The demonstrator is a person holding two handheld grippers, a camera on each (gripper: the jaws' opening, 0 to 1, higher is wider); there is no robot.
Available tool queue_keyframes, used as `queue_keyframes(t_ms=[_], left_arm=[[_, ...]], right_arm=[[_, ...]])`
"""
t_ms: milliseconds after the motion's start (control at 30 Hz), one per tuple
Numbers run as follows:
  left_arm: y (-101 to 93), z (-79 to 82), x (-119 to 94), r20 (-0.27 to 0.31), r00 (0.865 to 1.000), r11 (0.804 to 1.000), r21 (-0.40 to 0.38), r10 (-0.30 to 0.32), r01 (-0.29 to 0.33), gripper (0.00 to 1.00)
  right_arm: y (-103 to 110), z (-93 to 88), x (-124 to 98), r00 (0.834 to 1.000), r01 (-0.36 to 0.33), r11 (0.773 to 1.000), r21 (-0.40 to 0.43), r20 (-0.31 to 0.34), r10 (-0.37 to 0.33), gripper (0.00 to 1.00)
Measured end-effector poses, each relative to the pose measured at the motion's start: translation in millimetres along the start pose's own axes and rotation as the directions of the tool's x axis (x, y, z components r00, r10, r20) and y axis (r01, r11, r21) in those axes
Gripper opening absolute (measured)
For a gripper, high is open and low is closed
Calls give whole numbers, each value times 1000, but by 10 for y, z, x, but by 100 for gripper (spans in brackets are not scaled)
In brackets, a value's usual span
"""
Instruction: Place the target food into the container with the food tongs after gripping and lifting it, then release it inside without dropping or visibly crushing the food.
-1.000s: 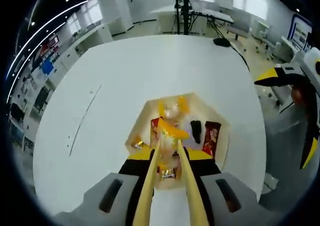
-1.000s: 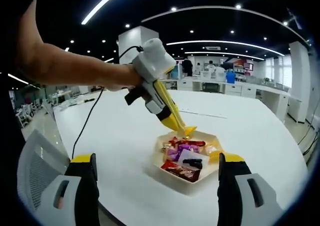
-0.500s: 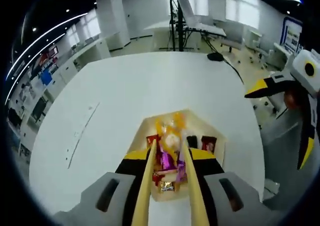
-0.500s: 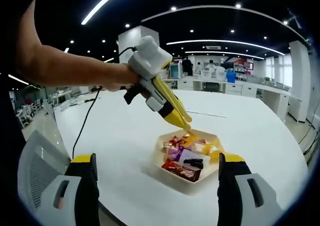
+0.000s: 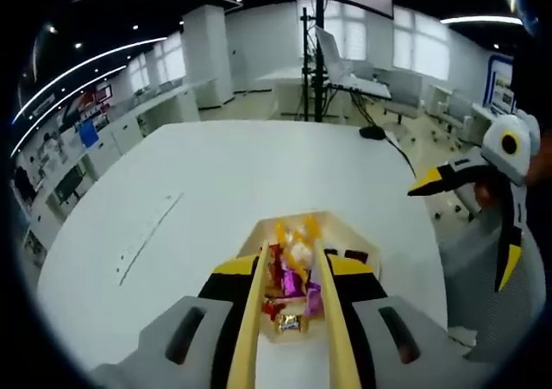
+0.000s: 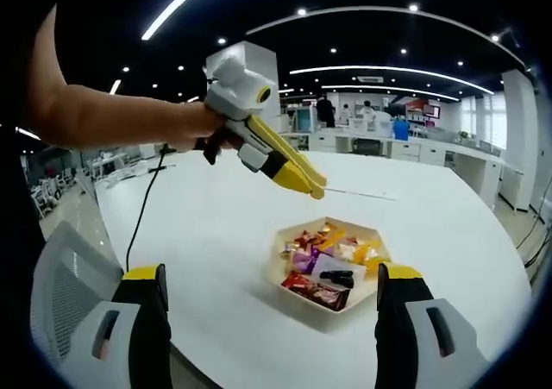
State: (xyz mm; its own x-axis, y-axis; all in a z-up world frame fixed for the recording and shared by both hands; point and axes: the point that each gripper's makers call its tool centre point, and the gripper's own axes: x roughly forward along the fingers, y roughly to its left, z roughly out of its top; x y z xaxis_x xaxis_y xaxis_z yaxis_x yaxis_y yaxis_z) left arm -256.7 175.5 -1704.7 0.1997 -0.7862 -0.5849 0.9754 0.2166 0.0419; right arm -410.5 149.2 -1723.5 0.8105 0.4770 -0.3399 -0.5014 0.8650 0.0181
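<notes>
One tray (image 6: 332, 307) of wrapped snacks (image 6: 321, 253) on the table (image 6: 216, 234); left gripper (image 6: 312, 187), tongs narrow and apparently empty, has risen clear since release, so placement looks done; right gripper (image 6: 269, 320) jaws wide, idle.

Cream tray (image 6: 304, 307); red, purple, yellow wrapped snacks (image 6: 312, 291); white table (image 6: 216, 234).
</notes>
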Motion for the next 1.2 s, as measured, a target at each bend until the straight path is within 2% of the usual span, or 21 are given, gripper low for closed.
queue_keyframes(t_ms=[267, 467, 667, 900, 967, 1100, 1200], left_arm=[[114, -163, -303, 36, 998, 998, -50, 43, -41, 25], [73, -220, -583, 94, 994, 995, -78, 64, -57, 25], [56, -325, -905, 121, 985, 988, -110, 122, -108, 26], [-19, -513, -1200, 146, 975, 980, -134, 169, -150, 26], [-21, -569, -1261, 145, 971, 976, -134, 191, -172, 26], [-58, -718, -1397, 144, 967, 971, -148, 211, -189, 26], [-79, -762, -1485, 152, 964, 967, -169, 219, -193, 26]], right_arm=[[9, -17, 6, 1000, -7, 1000, -5, -10, 6, 99], [45, -28, 13, 999, -32, 999, 1, -18, 32, 99], [68, -16, 13, 999, -36, 999, -27, -22, 35, 99], [61, 135, -17, 998, -49, 997, -63, 25, 51, 99], [10, 166, -11, 999, -45, 995, -91, 14, 47, 99], [-146, 299, 33, 999, -36, 994, -100, 34, 40, 99], [-205, 355, 76, 998, -35, 992, -118, 39, 40, 99]])
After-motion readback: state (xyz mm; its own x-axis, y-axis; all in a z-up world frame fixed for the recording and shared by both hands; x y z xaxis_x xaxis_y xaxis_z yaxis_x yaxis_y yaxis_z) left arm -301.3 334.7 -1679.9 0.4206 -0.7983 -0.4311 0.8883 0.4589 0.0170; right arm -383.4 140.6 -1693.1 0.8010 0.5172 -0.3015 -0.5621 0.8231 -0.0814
